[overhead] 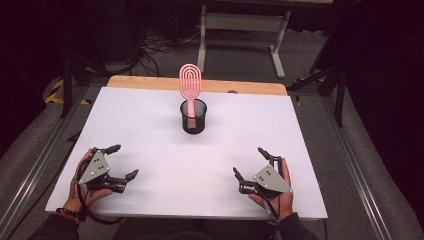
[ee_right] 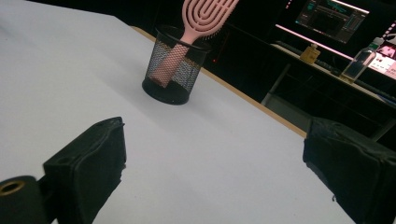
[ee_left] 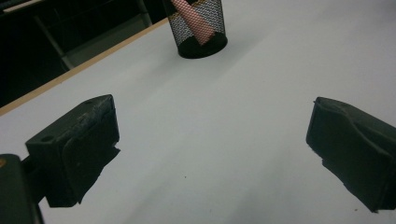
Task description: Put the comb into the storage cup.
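A white table (overhead: pixel 150 125) stands in a dark room, with a wooden strip along its far edge. A black mesh cup (overhead: pixel 193 116) sits near the far middle, well apart from both hands. A pink hairbrush (overhead: pixel 190 86) stands in it, handle down, leaning slightly. The left gripper (overhead: pixel 123 161) and right gripper (overhead: pixel 248 161) rest near the front edge, jaws wide apart, holding nothing.

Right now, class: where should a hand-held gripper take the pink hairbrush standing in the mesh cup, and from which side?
Grip the pink hairbrush by its slotted oval head, coming from above. Its handle sits down inside the black mesh cup, so the head sticking up past the rim is likely the easiest part to reach. Lift straight up.
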`<act>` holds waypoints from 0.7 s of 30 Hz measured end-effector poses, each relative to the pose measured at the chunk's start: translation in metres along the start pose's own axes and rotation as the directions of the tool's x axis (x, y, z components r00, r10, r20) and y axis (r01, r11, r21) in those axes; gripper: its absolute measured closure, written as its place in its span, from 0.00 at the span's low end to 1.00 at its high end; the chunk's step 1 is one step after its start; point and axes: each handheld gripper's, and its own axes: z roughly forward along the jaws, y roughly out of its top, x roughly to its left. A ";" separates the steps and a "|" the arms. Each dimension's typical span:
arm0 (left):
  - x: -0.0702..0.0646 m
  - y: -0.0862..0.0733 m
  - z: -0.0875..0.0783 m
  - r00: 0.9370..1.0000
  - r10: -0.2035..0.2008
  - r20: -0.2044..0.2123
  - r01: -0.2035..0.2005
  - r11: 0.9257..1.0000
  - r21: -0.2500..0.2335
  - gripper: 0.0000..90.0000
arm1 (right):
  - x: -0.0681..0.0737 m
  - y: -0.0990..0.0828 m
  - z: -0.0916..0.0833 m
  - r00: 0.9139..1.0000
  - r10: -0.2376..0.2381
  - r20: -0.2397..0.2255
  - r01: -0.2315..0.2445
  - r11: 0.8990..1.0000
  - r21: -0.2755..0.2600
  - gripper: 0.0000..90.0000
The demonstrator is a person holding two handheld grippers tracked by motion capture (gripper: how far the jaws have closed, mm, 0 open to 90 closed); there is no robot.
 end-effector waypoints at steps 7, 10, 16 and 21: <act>0.000 0.003 0.002 1.000 0.011 0.005 -0.011 1.000 -0.006 0.04 | -0.003 -0.002 -0.003 1.000 0.014 0.007 -0.014 1.000 0.006 0.07; 0.000 0.002 0.001 1.000 0.008 0.004 -0.008 1.000 -0.009 0.04 | -0.005 -0.002 -0.003 0.999 0.032 0.014 -0.032 0.999 0.002 0.08; 0.000 0.003 -0.002 1.000 0.004 0.008 -0.004 1.000 -0.021 0.04 | -0.006 -0.001 -0.004 0.999 0.050 0.016 -0.050 0.999 0.003 0.08; 0.001 0.003 -0.001 1.000 0.006 0.010 -0.006 1.000 -0.019 0.04 | -0.006 -0.002 -0.002 0.999 0.046 0.011 -0.046 0.999 0.009 0.08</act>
